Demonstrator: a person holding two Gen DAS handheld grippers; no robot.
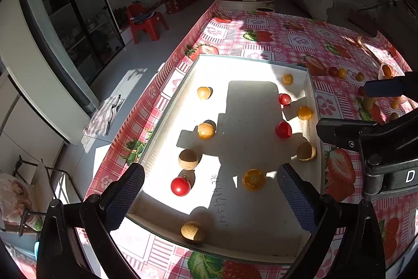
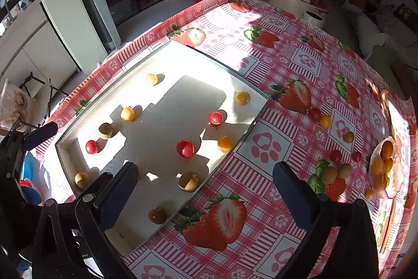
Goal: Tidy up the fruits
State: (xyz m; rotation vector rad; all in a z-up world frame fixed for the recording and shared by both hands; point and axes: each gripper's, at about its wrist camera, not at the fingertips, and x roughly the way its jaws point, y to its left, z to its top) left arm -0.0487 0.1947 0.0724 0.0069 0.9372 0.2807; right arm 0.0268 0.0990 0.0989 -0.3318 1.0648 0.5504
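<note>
Sitting square in hard sunlight is the white tray [image 1: 167, 111], and that is where nearly all the sorted fruit lies: red cherry tomatoes [image 1: 180, 186], orange ones [image 1: 253, 179] and tan longans [image 1: 187, 159] strung loosely along the tray's two long walls, none touching another. Down the tray's middle runs a broad bare strip, mostly in shadow, with plenty of free floor between the two lines of fruit. One longan [image 1: 192, 231] sits right at the tray's near wall, and another [image 1: 306, 151] hugs the wall on the side toward the loose fruit. The left gripper [image 1: 210, 196] hangs over the tray's near end, jaws spread wide with nothing between them, an orange tomato just inside its right-hand finger. The right gripper [image 2: 205, 190] hovers over the tray's long edge, jaws standing wide and empty, one finger above the tray floor and the other above the strawberry-print tablecloth [image 2: 263, 148]. Beyond that edge of the tray the cloth is open for a good stretch, then comes a scatter of loose fruit [image 2: 325, 121], and farther out still a clear bag [image 2: 385, 166] holding more orange fruit near the table's far side. On the tray's opposite side the table edge drops straight to the floor.
</note>
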